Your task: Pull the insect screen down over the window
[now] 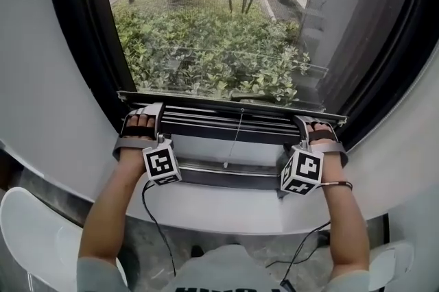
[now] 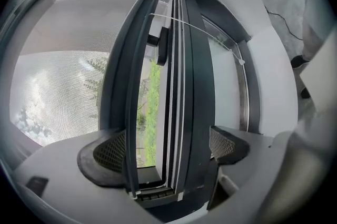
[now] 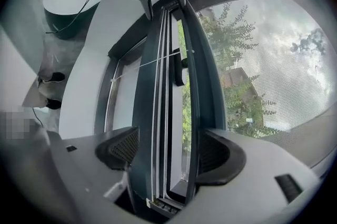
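Observation:
The insect screen's mesh covers the window down to its dark bottom bar, which lies low, just above the lower frame track. My left gripper holds the bar's left end and my right gripper holds its right end. In the left gripper view the bar runs between the pads of the left gripper, shut on it. The right gripper is likewise shut on the bar. A thin pull cord hangs from the bar's middle.
The window's dark frame curves up both sides. A white sill runs below the track. Cables trail down from the grippers. A white seat stands at the lower left. Bushes lie outside.

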Demonstrator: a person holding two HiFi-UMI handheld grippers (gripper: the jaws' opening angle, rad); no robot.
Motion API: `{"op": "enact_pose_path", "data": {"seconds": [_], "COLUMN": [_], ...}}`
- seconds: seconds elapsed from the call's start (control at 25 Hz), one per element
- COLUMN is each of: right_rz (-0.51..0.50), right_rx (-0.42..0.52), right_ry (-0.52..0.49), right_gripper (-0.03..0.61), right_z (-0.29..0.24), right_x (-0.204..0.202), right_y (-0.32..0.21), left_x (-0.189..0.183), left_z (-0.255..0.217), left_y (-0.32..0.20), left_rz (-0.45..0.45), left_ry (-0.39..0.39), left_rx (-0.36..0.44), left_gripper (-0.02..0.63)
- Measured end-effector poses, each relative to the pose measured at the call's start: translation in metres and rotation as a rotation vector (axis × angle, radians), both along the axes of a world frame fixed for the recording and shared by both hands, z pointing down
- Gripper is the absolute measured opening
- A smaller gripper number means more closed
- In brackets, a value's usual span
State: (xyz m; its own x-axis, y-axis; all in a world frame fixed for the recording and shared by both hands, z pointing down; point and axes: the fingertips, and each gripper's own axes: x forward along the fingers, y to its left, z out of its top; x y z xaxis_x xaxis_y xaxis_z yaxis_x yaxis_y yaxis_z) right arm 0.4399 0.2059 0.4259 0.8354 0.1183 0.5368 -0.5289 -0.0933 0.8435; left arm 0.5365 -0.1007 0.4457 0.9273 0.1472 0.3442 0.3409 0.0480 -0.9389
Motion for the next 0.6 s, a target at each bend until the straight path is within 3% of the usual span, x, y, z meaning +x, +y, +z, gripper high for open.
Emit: {"op": "enact_pose_path", "data": {"seconds": [0.32,0.6], "right_rz": [0.004,0.021], "right_rx": [0.001,-0.006], "right_ry": [0.002,-0.097], "right_gripper": [0.337,0.337], "right_z": [0.008,0.06], "right_x": [-0.002,-0.008], "right_y": [0.0,0.0], "left_x": [0.001,-0.008], "left_z": [0.01,0.061], "left_y": [0.001,-0.001], "left_rz": [0.002,0.001], "left_ry": [-0.006,-0.091], "left_rx": [-0.002,0.028], "left_gripper": [0.499,0.499]}}
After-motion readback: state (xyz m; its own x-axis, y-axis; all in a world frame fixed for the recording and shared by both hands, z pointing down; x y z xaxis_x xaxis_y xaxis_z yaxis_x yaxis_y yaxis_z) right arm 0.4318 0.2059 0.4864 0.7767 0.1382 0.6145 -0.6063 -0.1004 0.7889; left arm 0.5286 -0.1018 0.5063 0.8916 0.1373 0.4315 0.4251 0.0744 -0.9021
